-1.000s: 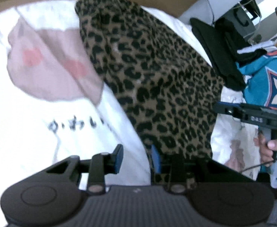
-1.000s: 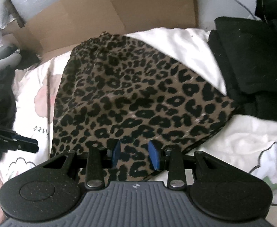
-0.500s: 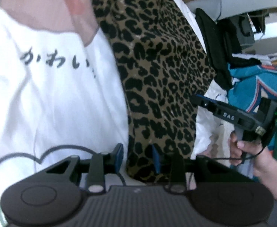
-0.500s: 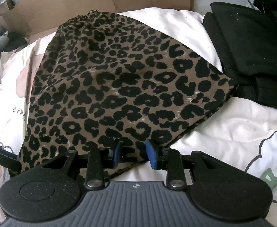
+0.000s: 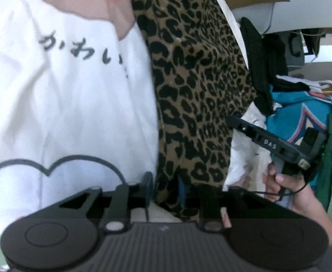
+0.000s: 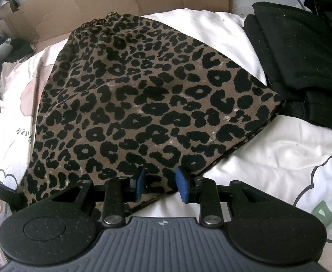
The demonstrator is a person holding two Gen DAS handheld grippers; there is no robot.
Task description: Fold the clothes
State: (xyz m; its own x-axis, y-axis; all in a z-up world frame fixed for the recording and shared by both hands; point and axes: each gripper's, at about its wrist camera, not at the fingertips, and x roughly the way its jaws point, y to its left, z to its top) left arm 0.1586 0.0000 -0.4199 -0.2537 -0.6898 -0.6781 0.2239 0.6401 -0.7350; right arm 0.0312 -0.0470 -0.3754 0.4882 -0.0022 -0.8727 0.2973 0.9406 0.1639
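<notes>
Leopard-print garment flat on white printed bedding, long axis from gathered waistband by cardboard down to near hem. Right edge meets black folded clothes; bare bedding left and near right. Right gripper part-open astride hem, grip unclear. Left gripper part-open, hem corner between jaws, grip unclear.

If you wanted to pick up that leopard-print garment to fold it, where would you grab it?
Probably by the near hem of the leopard-print garment, one corner per tongs, coming in low from the near side. It lies flat on the white bedding, and that straight edge is closest. The far end looks gathered and bunched, so it seems harder to pinch.
</notes>
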